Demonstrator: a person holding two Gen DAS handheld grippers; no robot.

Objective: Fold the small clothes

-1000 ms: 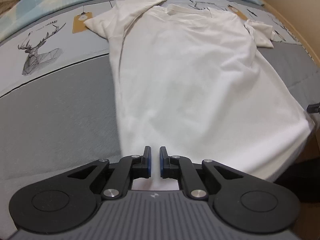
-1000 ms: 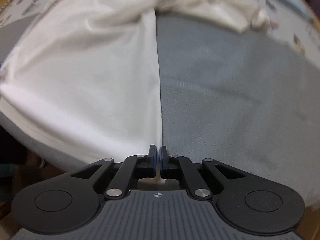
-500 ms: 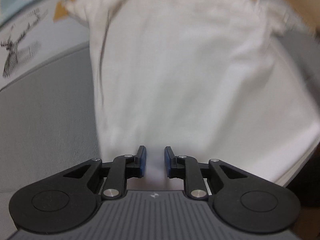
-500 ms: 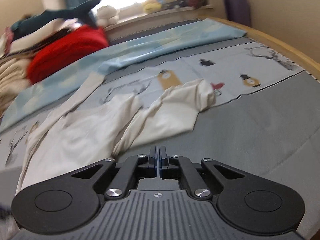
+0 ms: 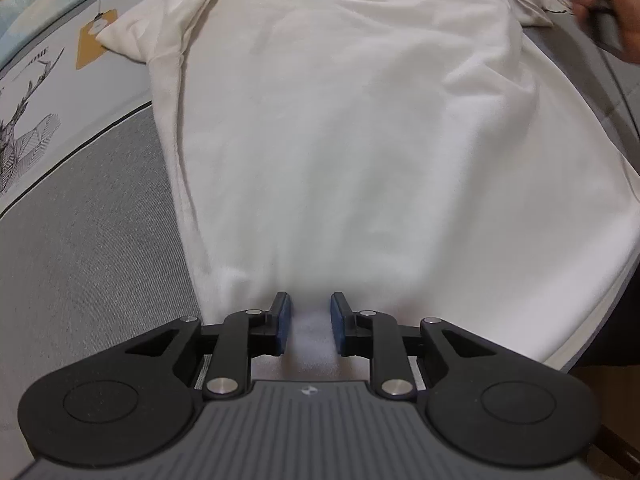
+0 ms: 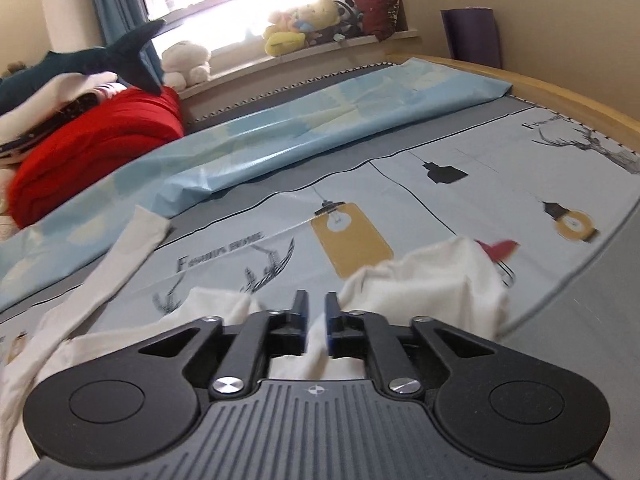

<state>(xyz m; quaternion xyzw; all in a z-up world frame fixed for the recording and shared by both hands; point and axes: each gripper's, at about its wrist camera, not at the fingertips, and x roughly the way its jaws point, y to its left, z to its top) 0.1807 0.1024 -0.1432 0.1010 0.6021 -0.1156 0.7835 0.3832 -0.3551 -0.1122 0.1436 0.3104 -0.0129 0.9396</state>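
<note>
A white long-sleeved shirt lies spread flat on the bed, collar at the far end. My left gripper points down at its near hem. Its jaws are opening, and white cloth shows in the gap without being pinched. In the right wrist view my right gripper hovers low over the shirt's shoulder end, beside the bunched right sleeve. Its jaws are opening too, with cloth behind the gap but nothing gripped. The other sleeve stretches away to the left. A hand on the right gripper shows at the far right.
The bed has a grey and pale blue printed cover. A folded light blue sheet, a red blanket and a plush shark lie at the head end. The wooden bed frame curves along the right; the mattress edge drops off.
My left gripper sank closer to the hem and its jaws parted. My right gripper left the shirt's side edge, swung up to the shoulder end and went from shut to open.
</note>
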